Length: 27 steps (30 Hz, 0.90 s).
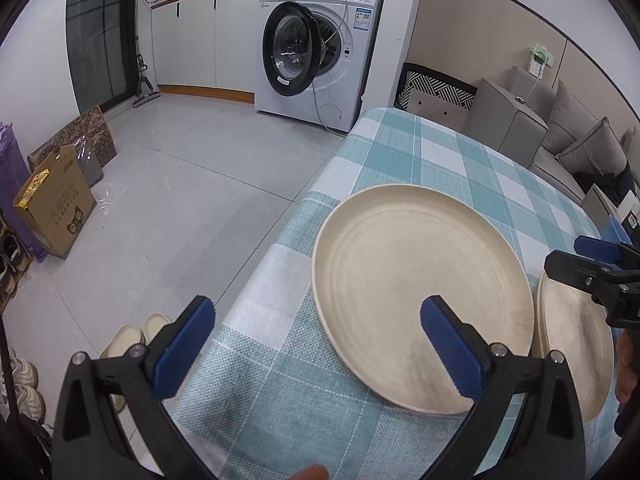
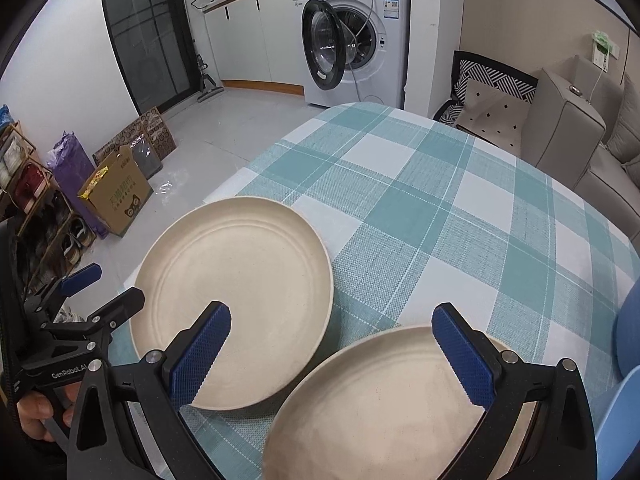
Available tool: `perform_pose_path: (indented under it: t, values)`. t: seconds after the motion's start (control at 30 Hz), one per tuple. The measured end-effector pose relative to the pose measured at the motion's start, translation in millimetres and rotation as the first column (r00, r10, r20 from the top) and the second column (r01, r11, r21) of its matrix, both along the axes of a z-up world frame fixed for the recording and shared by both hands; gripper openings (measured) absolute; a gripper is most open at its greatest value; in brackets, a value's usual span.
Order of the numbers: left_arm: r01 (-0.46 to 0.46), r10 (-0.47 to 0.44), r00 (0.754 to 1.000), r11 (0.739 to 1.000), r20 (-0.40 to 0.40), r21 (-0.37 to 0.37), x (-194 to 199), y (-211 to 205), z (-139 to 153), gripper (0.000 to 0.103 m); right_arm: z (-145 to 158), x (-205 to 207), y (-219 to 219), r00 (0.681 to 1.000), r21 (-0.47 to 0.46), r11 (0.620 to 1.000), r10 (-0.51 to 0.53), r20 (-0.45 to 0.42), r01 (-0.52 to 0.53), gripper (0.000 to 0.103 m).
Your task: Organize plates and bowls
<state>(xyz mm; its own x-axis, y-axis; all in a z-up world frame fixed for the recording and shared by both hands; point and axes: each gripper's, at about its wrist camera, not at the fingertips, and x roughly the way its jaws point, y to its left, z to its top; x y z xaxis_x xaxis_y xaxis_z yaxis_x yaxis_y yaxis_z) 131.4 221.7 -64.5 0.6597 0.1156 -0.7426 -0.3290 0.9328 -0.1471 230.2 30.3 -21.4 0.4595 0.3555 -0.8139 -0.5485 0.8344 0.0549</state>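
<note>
Two cream plates lie side by side on the teal checked tablecloth (image 2: 420, 184). The left plate (image 1: 416, 280) (image 2: 240, 280) sits near the table's left edge. The right plate (image 2: 380, 412) (image 1: 576, 344) lies close beside it, near the front edge. My left gripper (image 1: 316, 348) is open and empty, hovering over the table's left edge, its right finger above the left plate's near rim. My right gripper (image 2: 332, 352) is open and empty above the gap between the plates. Each gripper shows at the other view's edge: the right (image 1: 592, 272), the left (image 2: 96, 292).
The tablecloth's far half stretches toward a washing machine (image 2: 356, 36) with its door open. A grey sofa (image 2: 592, 136) with cushions stands to the right. Left of the table are floor tiles, a cardboard box (image 1: 56, 208), shoes and slippers (image 1: 132, 336). A blue chair (image 2: 624, 400) is at the right.
</note>
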Motion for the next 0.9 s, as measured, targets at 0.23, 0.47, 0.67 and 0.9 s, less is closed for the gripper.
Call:
perform_pose_path:
  t: [0.23,0.47,0.67,0.9]
  values:
    - [-0.005,0.005,1.000,1.000,-0.014,-0.011,1,5,-6,0.103,-14,9,13,0.999,-0.019,1.000,0.024,-0.030,-0.025,0.102]
    - [-0.016,0.015,0.999,0.999,-0.036,-0.040,3,13,-14,0.096,-27,19,24,0.999,-0.049,0.999,0.020,-0.041,-0.022,0.102]
    - [0.000,-0.002,0.999,0.999,-0.032,-0.049,3,14,-17,0.095,-33,25,30,0.998,-0.046,0.998,0.027,-0.059,-0.030,0.102]
    - [0.005,-0.009,0.999,0.998,-0.050,-0.063,5,15,-24,0.082,-37,26,37,0.997,-0.057,0.997,0.046,-0.065,-0.049,0.095]
